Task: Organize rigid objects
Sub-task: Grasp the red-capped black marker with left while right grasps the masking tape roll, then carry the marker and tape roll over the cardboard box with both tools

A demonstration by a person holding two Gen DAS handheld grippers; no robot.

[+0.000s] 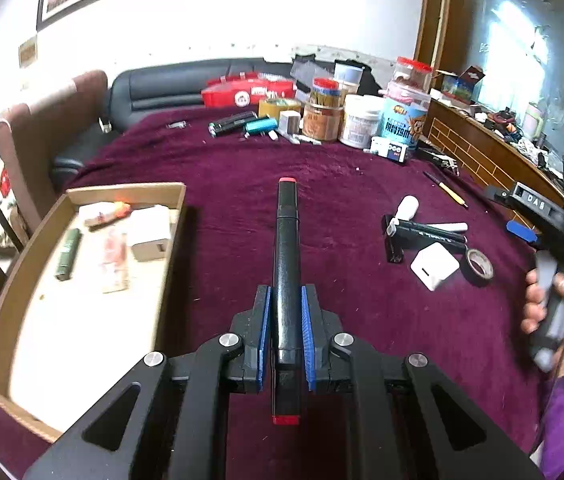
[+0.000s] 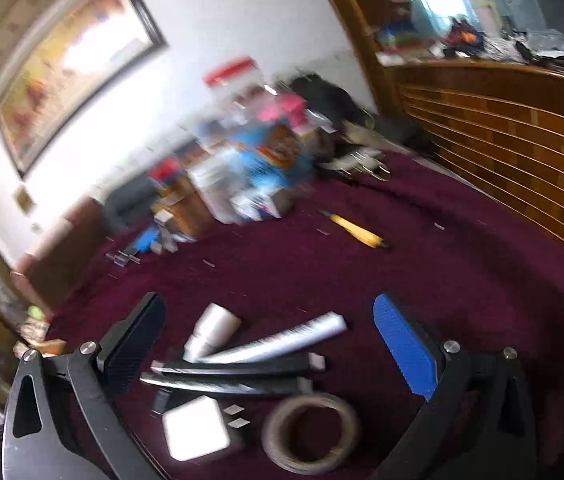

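Between the left gripper's (image 1: 285,332) clamped blue pads, a stiff, light black marker (image 1: 286,276) sits held low on its barrel; the right gripper (image 2: 269,356) gapes empty.

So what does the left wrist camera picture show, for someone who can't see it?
The left gripper is shut on a black marker with red ends, above a dark red cloth. A shallow cardboard tray with a few small things lies to the left; more markers, a white charger and a tape roll lie to the right.
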